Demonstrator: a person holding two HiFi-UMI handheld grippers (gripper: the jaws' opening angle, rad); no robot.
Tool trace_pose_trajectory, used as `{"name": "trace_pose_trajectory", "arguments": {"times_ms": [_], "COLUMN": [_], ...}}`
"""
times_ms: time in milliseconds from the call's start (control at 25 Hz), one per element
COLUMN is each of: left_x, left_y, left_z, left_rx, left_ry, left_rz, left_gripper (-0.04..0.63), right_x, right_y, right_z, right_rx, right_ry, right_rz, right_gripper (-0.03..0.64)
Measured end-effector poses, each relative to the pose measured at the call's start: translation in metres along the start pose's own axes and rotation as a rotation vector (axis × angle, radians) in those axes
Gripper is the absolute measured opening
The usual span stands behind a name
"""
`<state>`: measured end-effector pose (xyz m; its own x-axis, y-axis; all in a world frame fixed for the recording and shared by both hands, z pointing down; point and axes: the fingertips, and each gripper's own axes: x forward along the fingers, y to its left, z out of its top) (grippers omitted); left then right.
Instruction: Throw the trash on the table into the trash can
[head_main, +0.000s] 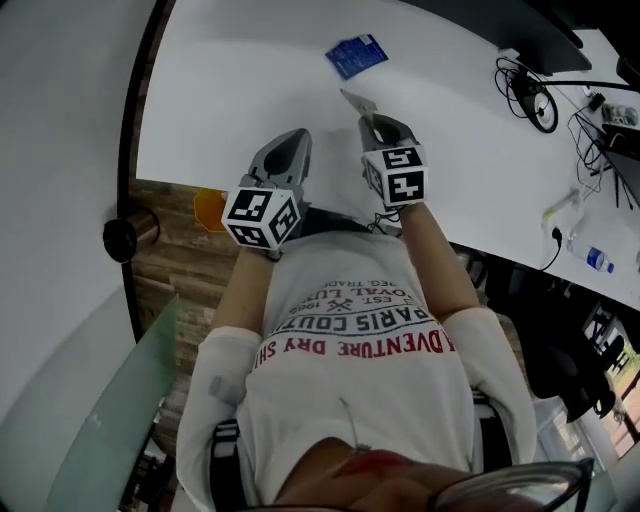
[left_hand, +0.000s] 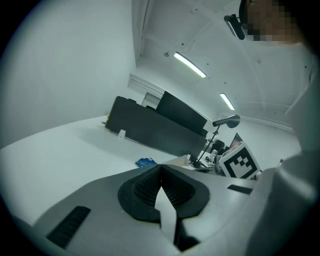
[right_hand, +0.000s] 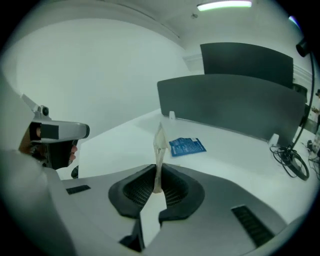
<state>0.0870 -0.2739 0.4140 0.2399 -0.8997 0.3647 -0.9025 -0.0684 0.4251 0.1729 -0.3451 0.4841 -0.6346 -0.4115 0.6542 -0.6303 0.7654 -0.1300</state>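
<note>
A thin, pale wrapper scrap (right_hand: 159, 147) stands upright, clamped in the jaws of the right gripper (right_hand: 158, 175). Only the right gripper view shows this grip. In the head view the scrap's tip (head_main: 354, 100) merely pokes out past the gripper (head_main: 373, 126), above the white surface (head_main: 240, 90) near the person's edge. A blue packet (right_hand: 186, 146) lies flat farther in, toward the dark partition (right_hand: 235, 100). The left gripper (left_hand: 161, 171) has its jaws together with nothing between them, which only the left gripper view shows.
</note>
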Motion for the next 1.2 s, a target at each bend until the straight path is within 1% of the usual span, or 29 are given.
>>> {"name": "trace_pose_trajectory", "arguments": {"times_ms": [160,280,360,440,600,680,800,880,960,1040,1200], "left_x": [-0.061,-0.116,-0.159,-0.201,-0.283,-0.325,-0.385,-0.419,-0.443,-0.458,-0.472], "left_y": [0.018,0.042,0.063,0.084,0.126,0.149,0.178,0.197,0.217,0.235,0.274], "left_z": [-0.021,-0.031,-0.038,-0.045,-0.069,-0.085,-0.120,-0.148,-0.175,-0.202,-0.266], "left_rx": [-0.049,-0.086,-0.127,-0.172,-0.251,-0.291,-0.372,-0.430,-0.479,-0.518,-0.594], "left_ry": [-0.059,-0.117,-0.171,-0.216,-0.275,-0.303,-0.348,-0.365,-0.362,-0.346,-0.315], "left_rz": [0.153,0.298,0.420,0.524,0.683,0.755,0.868,0.923,0.960,0.986,1.015], "left_gripper": [0.023,0.023,0.023,0.023,0.023,0.023,0.023,0.023,0.023,0.023,0.023], "right_x": [-0.003,0.005,0.015,0.025,0.037,0.046,0.062,0.074,0.091,0.111,0.162], "right_y": [0.053,0.111,0.158,0.209,0.312,0.362,0.434,0.478,0.513,0.538,0.570], "right_z": [0.006,0.007,0.007,0.005,-0.011,-0.023,-0.052,-0.079,-0.106,-0.135,-0.200], "right_rx": [-0.092,-0.163,-0.233,-0.292,-0.383,-0.433,-0.542,-0.595,-0.619,-0.643,-0.682], "right_ry": [-0.022,-0.017,-0.005,0.012,0.054,0.076,0.123,0.162,0.205,0.251,0.332], "right_rz": [0.121,0.245,0.344,0.434,0.595,0.648,0.723,0.771,0.805,0.822,0.819], "right_gripper": [0.048,0.048,0.048,0.048,0.048,0.048,0.048,0.048,0.048,0.049,0.049]}}
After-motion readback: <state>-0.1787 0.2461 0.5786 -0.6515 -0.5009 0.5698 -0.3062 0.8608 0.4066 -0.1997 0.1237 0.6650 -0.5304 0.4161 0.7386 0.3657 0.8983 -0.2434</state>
